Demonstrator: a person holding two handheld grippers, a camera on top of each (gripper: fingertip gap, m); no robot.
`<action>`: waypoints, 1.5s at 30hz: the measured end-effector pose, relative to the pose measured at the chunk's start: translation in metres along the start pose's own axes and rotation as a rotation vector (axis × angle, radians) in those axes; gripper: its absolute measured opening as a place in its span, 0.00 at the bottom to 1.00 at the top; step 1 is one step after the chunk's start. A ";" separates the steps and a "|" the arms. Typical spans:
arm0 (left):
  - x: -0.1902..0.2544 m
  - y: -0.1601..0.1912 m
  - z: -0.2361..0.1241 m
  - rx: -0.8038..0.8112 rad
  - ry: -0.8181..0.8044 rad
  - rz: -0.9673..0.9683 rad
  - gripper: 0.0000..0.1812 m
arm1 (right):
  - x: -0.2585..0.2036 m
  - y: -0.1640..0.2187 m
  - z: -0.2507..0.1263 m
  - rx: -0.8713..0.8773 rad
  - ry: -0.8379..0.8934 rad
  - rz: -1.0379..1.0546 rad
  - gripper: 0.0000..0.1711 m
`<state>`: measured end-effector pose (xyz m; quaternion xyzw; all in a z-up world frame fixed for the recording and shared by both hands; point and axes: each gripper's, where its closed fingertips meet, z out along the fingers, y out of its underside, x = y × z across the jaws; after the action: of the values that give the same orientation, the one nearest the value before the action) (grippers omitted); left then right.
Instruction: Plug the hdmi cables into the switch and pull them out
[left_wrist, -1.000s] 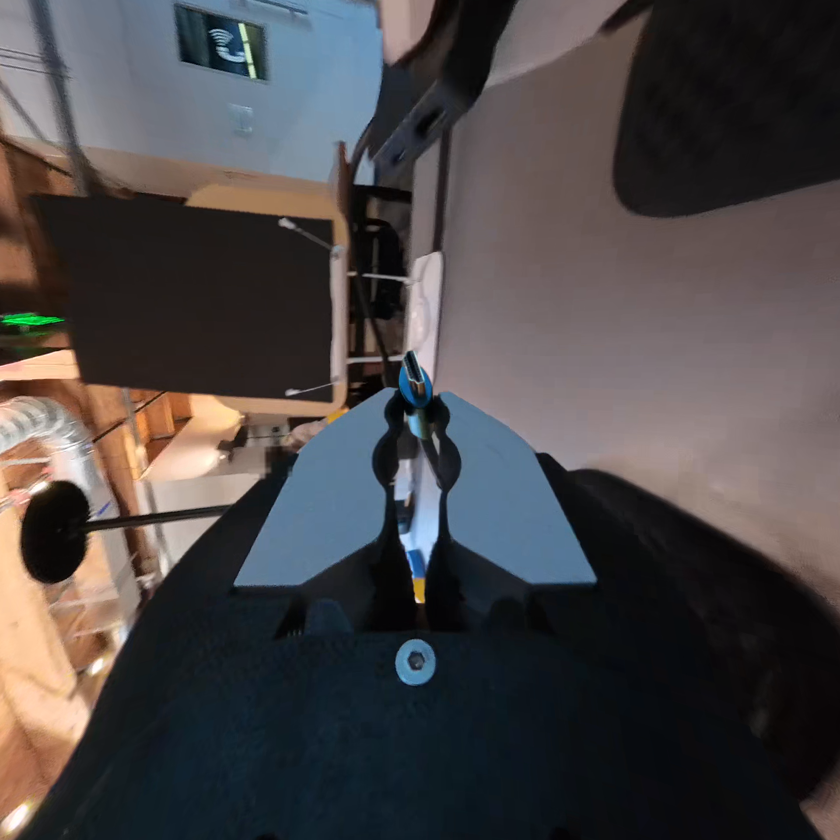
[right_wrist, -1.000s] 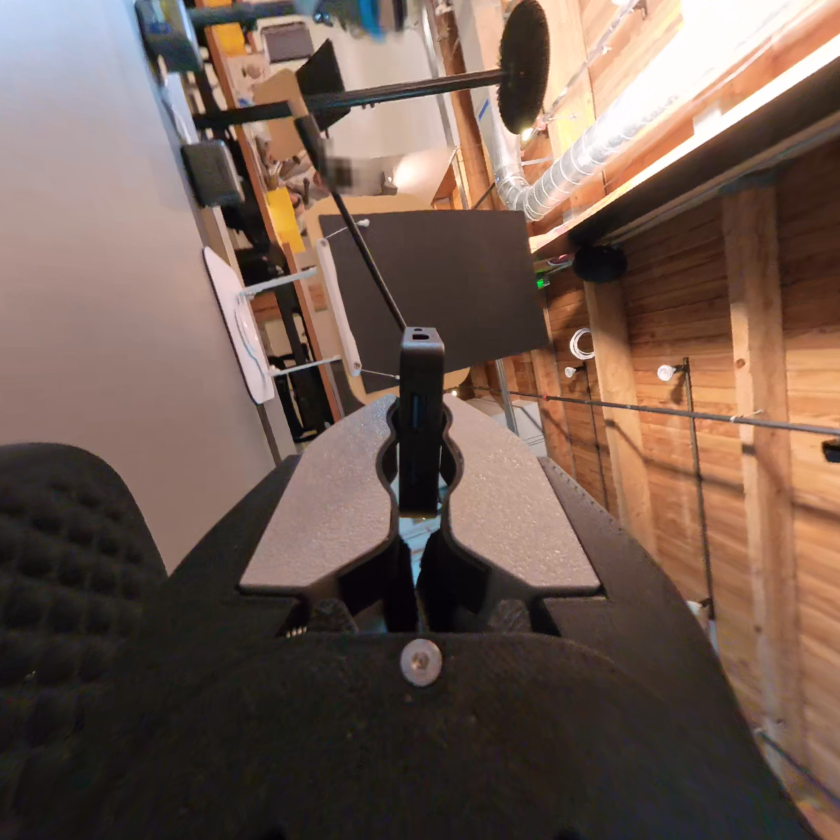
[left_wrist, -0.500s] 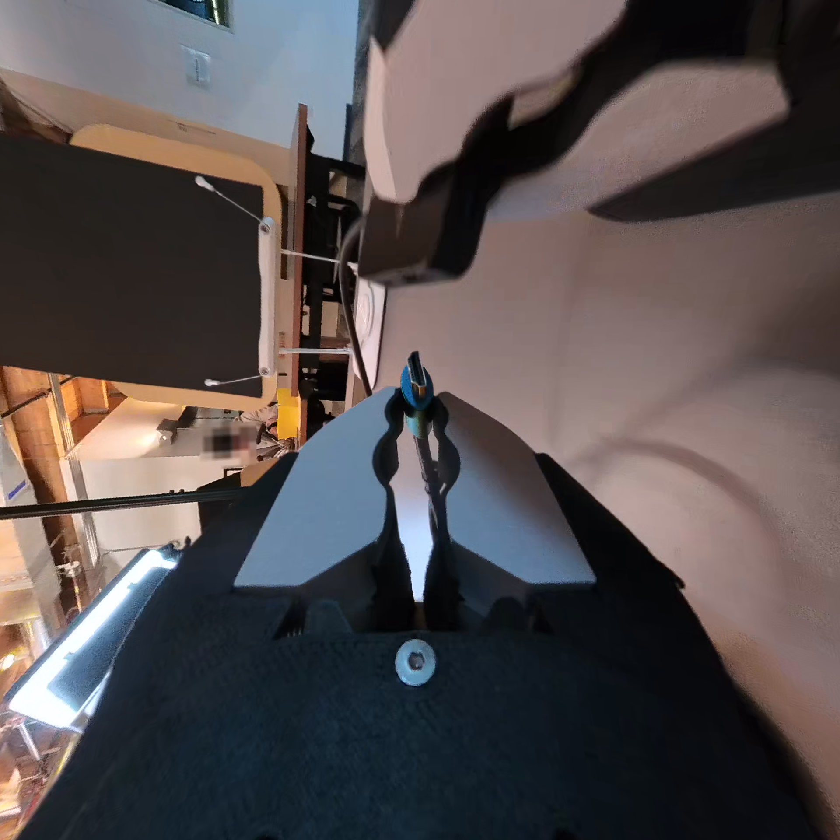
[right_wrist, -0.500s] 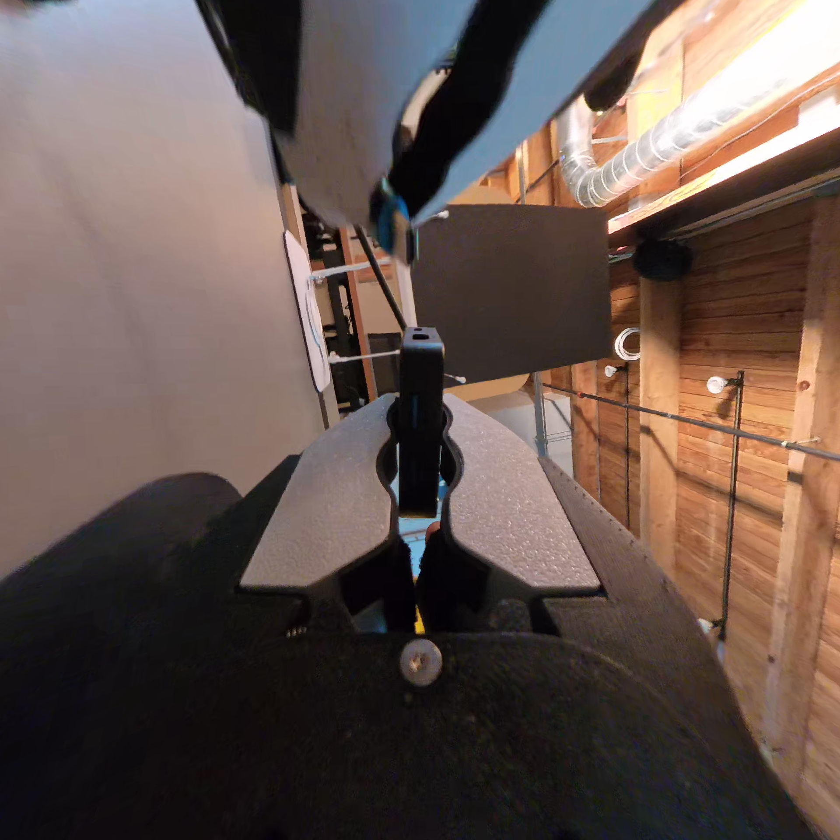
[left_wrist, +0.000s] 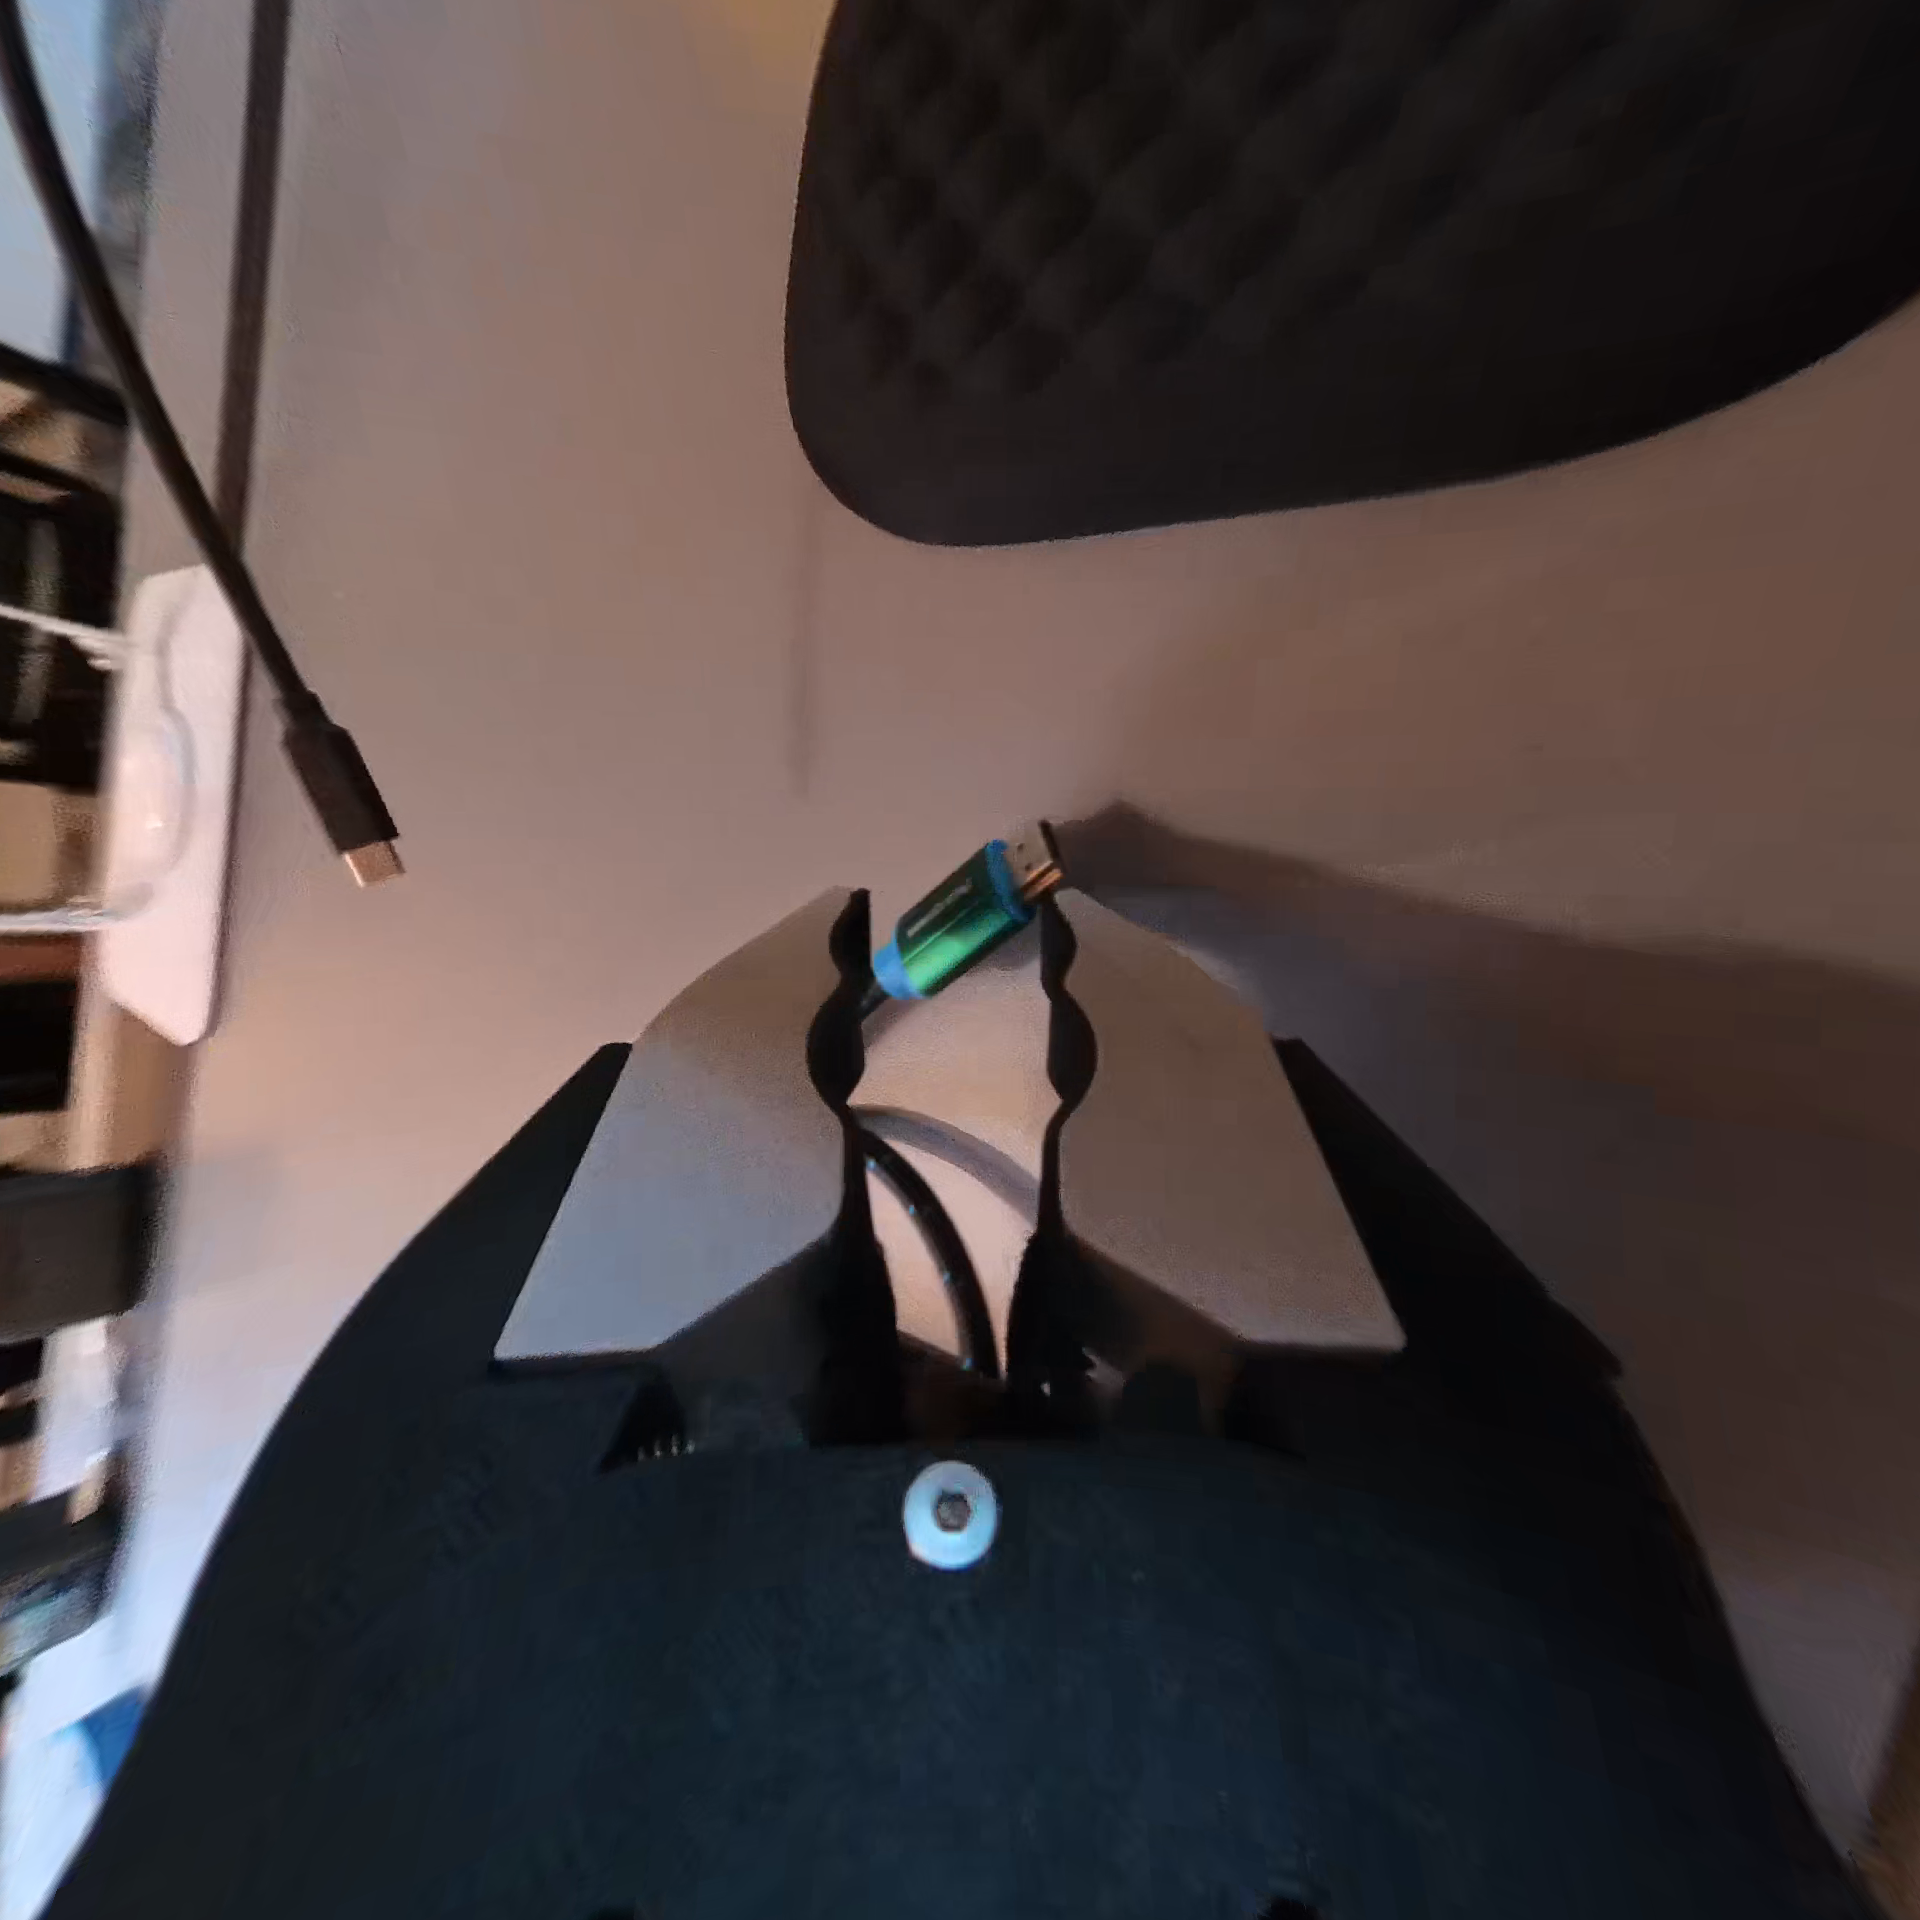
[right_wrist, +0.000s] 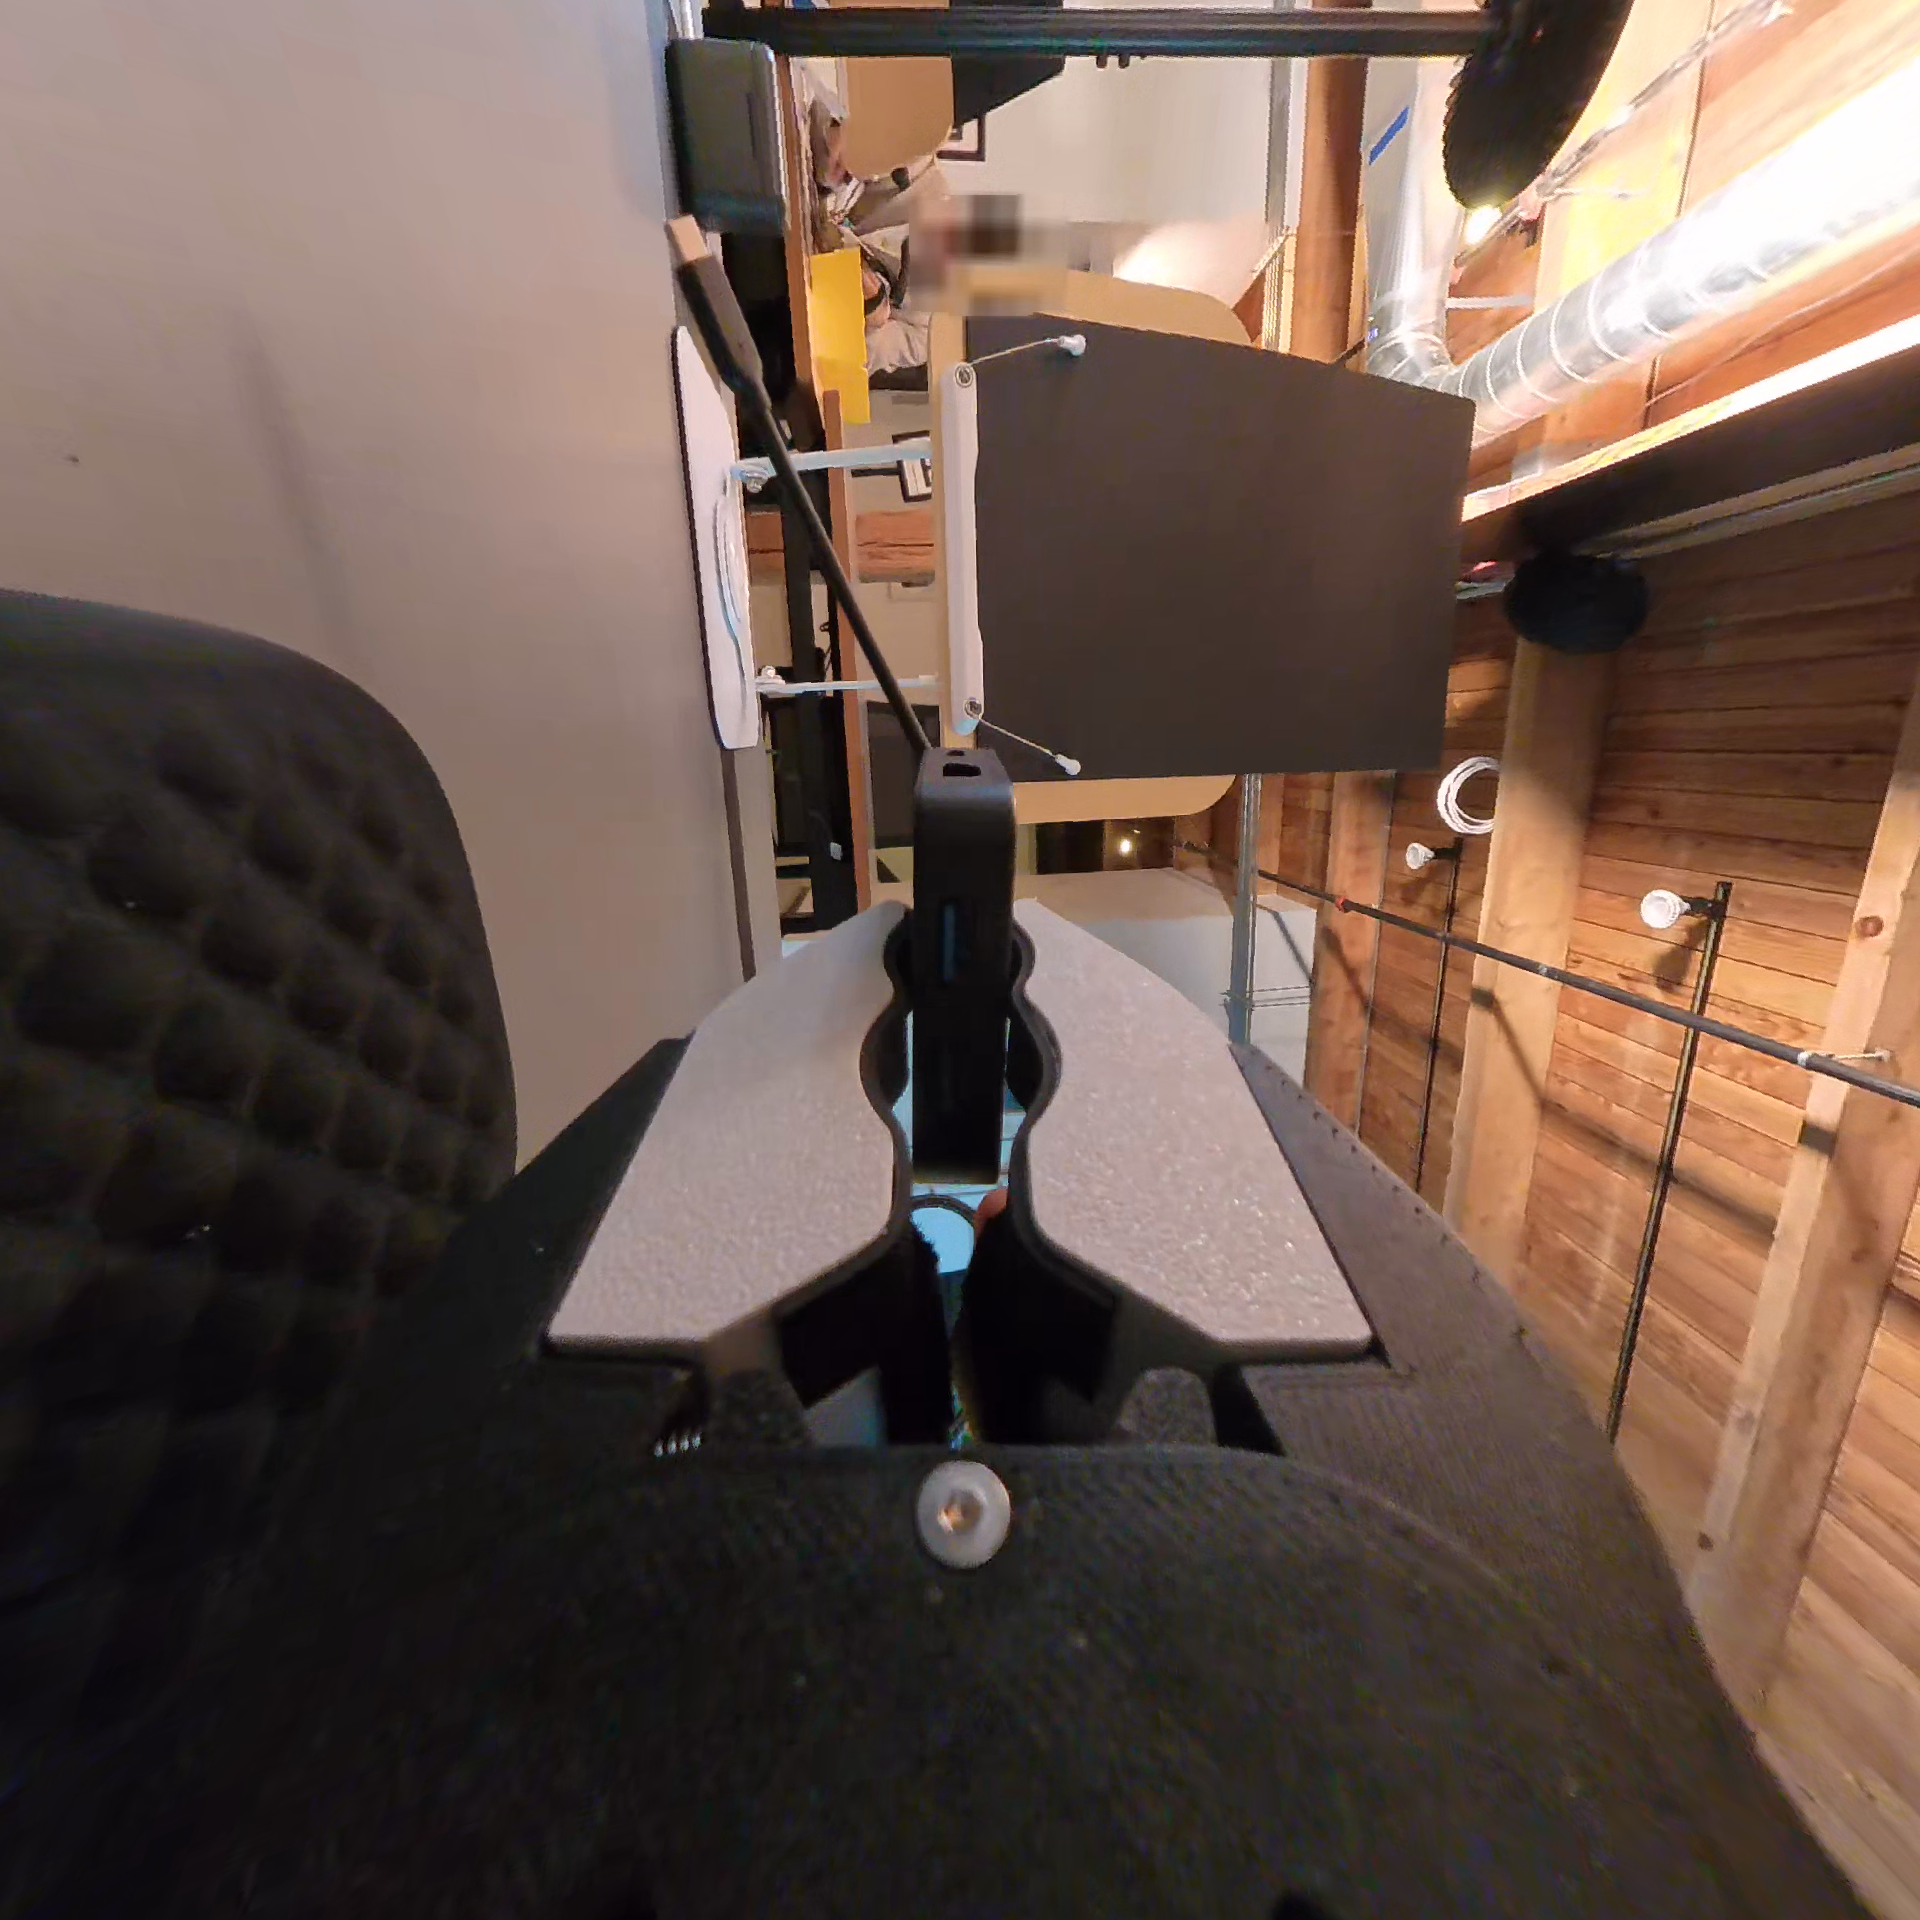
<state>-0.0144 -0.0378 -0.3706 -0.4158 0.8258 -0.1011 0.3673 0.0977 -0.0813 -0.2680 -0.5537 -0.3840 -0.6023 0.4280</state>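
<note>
- Our left gripper (left_wrist: 951, 909) now has its two grey fingers (left_wrist: 717, 1132) spread well apart. Half a second ago they were pinched tight on the plug.
- The green and blue HDMI plug (left_wrist: 961, 916) now sits loose in the gap. It leans to the right, with its gold tip near the end of the right finger. Before, it stood straight up between the tips.
- We cannot tell if the plug touches a finger.
- Its dark cable (left_wrist: 935, 1247) curves down between the fingers toward the black body of the gripper.
- Our right gripper (right_wrist: 961, 935) stays squeezed on the black switch (right_wrist: 961, 966), just as it did a moment ago.
- The switch stands up on its thin edge between the finger tips, with a blue port facing us.
- A thin black cable (right_wrist: 821, 540) runs up and left from the top of the switch.
- In the left view, a loose black plug (left_wrist: 338, 779) on a cable hangs at the left, well apart from the green plug.
- A black bumpy pad (left_wrist: 1351, 239) now fills the top right of the left view. The other gripper was up there half a second ago.
- The same black pad (right_wrist: 229, 987) shows at the left of the right view.
- The pale table top (left_wrist: 540, 436) lies behind everything.
</note>
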 end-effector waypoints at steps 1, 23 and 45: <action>-0.002 -0.004 -0.007 0.041 0.039 -0.025 0.18 | 0.000 0.001 0.000 0.005 -0.002 0.007 0.08; 0.003 0.015 0.005 0.105 0.881 0.046 0.18 | 0.005 0.009 -0.009 0.088 -0.006 0.121 0.08; -0.047 0.004 0.012 0.286 0.123 0.192 0.08 | -0.004 0.000 -0.007 0.128 -0.050 0.152 0.08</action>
<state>0.0094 0.0027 -0.3562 -0.2714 0.8598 -0.2071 0.3797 0.0952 -0.0873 -0.2731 -0.5678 -0.3892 -0.5280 0.4973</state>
